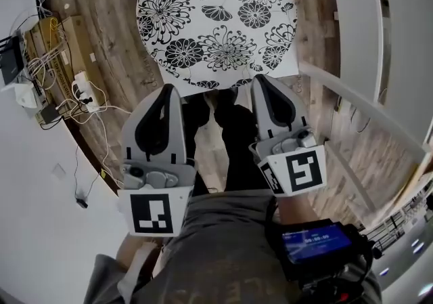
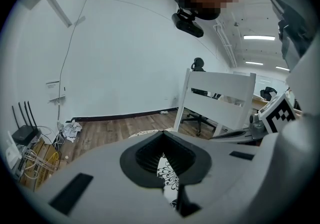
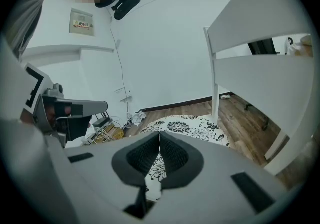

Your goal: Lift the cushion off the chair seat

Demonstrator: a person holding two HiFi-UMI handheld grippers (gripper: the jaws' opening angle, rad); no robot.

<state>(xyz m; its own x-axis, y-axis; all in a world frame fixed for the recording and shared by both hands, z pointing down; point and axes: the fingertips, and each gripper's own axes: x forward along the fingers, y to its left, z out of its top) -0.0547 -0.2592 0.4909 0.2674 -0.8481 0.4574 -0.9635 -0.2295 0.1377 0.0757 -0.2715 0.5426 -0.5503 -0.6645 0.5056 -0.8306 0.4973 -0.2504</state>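
The cushion [image 1: 216, 18], white with black flowers, lies flat on the chair seat at the top of the head view and hides the seat. The chair's white slatted back [image 1: 362, 32] rises on its right. My left gripper [image 1: 166, 89] hangs just short of the cushion's near left corner, jaws shut with nothing between them. My right gripper [image 1: 260, 80] is at the near right edge, also shut and empty. In the left gripper view, cushion [image 2: 167, 178] shows below the closed gripper [image 2: 162, 135]. The right gripper view has its gripper [image 3: 159, 135] over the cushion [image 3: 192, 125].
Routers, a power strip [image 1: 84, 89] and tangled cables lie on the wooden floor by the white wall at the left. The person's dark-trousered legs [image 1: 237, 140] stand between the grippers. A black office chair [image 2: 198, 66] stands behind the white chair back [image 2: 220, 98].
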